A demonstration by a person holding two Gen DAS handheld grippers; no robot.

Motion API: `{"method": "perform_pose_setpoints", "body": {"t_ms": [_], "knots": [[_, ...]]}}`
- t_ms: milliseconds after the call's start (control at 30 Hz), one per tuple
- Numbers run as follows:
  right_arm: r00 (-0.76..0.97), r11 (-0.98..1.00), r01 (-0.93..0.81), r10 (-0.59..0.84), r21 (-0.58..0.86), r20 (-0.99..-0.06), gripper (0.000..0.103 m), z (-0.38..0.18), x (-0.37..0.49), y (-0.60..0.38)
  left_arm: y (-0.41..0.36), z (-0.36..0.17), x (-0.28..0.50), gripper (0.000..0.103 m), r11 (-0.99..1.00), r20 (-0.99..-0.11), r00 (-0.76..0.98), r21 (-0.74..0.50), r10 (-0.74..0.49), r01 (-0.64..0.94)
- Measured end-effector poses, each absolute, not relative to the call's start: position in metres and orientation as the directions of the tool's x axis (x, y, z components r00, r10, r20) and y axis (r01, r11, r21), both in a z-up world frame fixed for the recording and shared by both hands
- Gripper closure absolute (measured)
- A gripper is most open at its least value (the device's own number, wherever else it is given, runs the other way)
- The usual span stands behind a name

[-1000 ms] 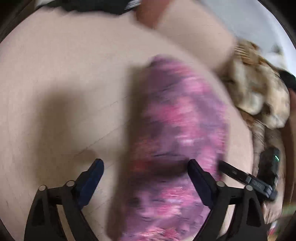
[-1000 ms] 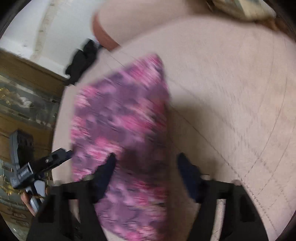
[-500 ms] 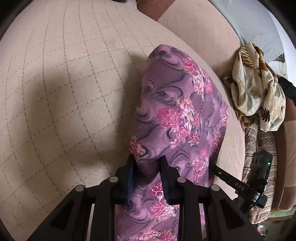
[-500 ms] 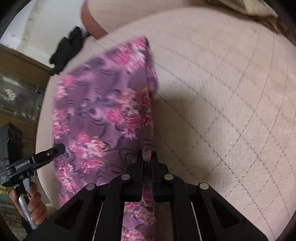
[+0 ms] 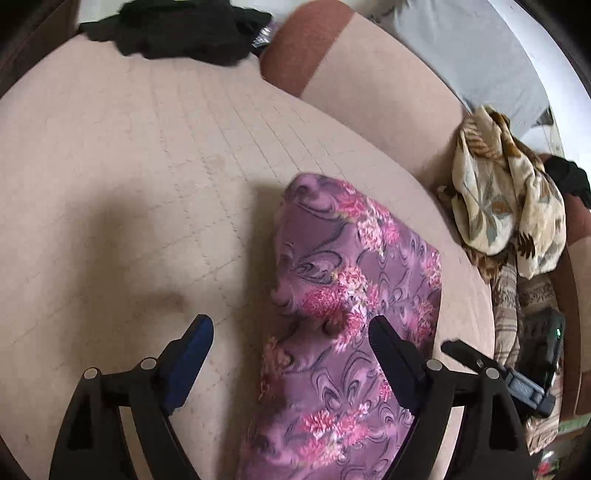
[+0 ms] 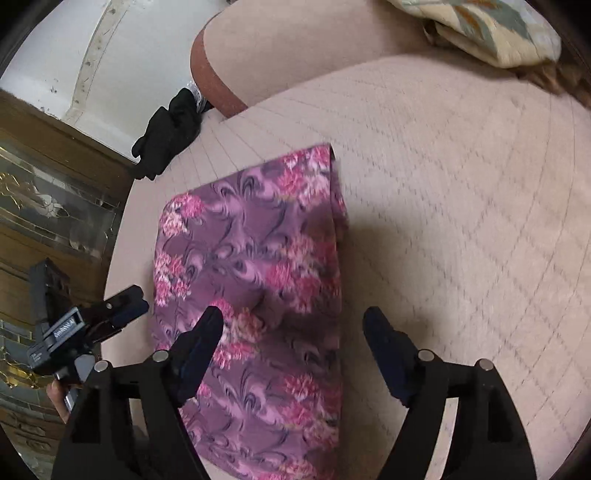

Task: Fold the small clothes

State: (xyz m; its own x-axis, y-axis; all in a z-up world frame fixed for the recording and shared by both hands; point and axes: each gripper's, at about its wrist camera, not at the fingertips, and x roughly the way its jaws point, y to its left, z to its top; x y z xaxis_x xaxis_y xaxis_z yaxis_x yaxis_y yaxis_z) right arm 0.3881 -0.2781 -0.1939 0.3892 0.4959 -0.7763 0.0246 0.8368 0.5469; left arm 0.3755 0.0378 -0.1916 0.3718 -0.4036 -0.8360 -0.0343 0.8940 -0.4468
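The purple floral cloth (image 5: 351, 314) is lying folded into a long strip on the quilted beige cushion (image 5: 147, 166), running along and close to the cushion's curved front edge, nearest the right-hand side in the left wrist view.

The left gripper (image 5: 291, 339) is opening, its jaws standing wide above the strip's left edge, with nothing pressed between them. The right gripper (image 6: 293, 332) is opening too, straddling the strip's right edge (image 6: 338, 236) without pinching it.

The step in hand looks like releasing the cloth after a fold, both claws letting go. The next move probably calls for taking one end of the strip with both grippers and carrying it over to the other end, keeping the edges lined up so the layers are not slipping apart.

A crumpled cream scarf (image 5: 506, 192) and black clothes (image 5: 177, 29) are waiting at the cushion's far edges.
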Motion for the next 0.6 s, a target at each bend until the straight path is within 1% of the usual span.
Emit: {"method": "perform_pose_setpoints", "body": {"t_ms": [100,167,200,233,267,300,333,400,467,500,567,600], "knots": [[0.384,0.877,0.059,0.42,0.476,-0.822,0.026,-0.208,0.403,-0.271,0.04,-0.21,0.379,0.014,0.895,-0.846,0.357,-0.443,-0.396,-0.058],[0.387,0.905,0.05,0.372,0.422,-0.844,0.042,-0.216,0.409,-0.263,0.04,-0.214,0.379,0.017,0.892,-0.847,0.355,-0.446,-0.395,-0.07],[0.38,0.916,0.036,0.358,0.401,-0.853,0.06,-0.22,0.413,-0.256,0.038,-0.214,0.38,0.02,0.896,-0.85,0.354,-0.439,-0.39,-0.069],[0.375,0.918,0.023,0.36,0.396,-0.854,0.066,-0.223,0.413,-0.251,0.036,-0.213,0.381,0.029,0.901,-0.854,0.352,-0.43,-0.383,-0.063],[0.385,0.919,0.018,0.356,0.393,-0.851,0.069,-0.223,0.412,-0.249,0.033,-0.214,0.38,0.034,0.9,-0.853,0.349,-0.433,-0.389,-0.055],[0.393,0.925,0.007,0.347,0.38,-0.852,0.073,-0.221,0.41,-0.248,0.032,-0.214,0.38,0.045,0.896,-0.85,0.344,-0.44,-0.398,-0.05],[0.394,0.932,-0.009,0.336,0.362,-0.856,0.08,-0.22,0.41,-0.245,0.03,-0.213,0.38,0.057,0.892,-0.845,0.343,-0.45,-0.409,-0.045],[0.39,0.941,-0.017,0.317,0.338,-0.864,0.087,-0.218,0.411,-0.241,0.028,-0.212,0.379,0.063,0.888,-0.838,0.343,-0.46,-0.424,-0.026],[0.374,0.934,-0.011,0.335,0.357,-0.865,0.087,-0.223,0.414,-0.245,0.029,-0.216,0.38,0.063,0.889,-0.84,0.337,-0.457,-0.425,-0.018],[0.36,0.924,0.003,0.356,0.382,-0.862,0.088,-0.228,0.416,-0.251,0.029,-0.217,0.38,0.061,0.89,-0.84,0.335,-0.456,-0.426,-0.013],[0.347,0.901,0.03,0.397,0.433,-0.85,0.087,-0.232,0.418,-0.257,0.027,-0.215,0.379,0.053,0.902,-0.847,0.337,-0.432,-0.411,0.012],[0.34,0.889,0.036,0.419,0.457,-0.842,0.082,-0.231,0.418,-0.262,0.029,-0.213,0.378,0.043,0.903,-0.85,0.341,-0.429,-0.402,-0.004]]}}
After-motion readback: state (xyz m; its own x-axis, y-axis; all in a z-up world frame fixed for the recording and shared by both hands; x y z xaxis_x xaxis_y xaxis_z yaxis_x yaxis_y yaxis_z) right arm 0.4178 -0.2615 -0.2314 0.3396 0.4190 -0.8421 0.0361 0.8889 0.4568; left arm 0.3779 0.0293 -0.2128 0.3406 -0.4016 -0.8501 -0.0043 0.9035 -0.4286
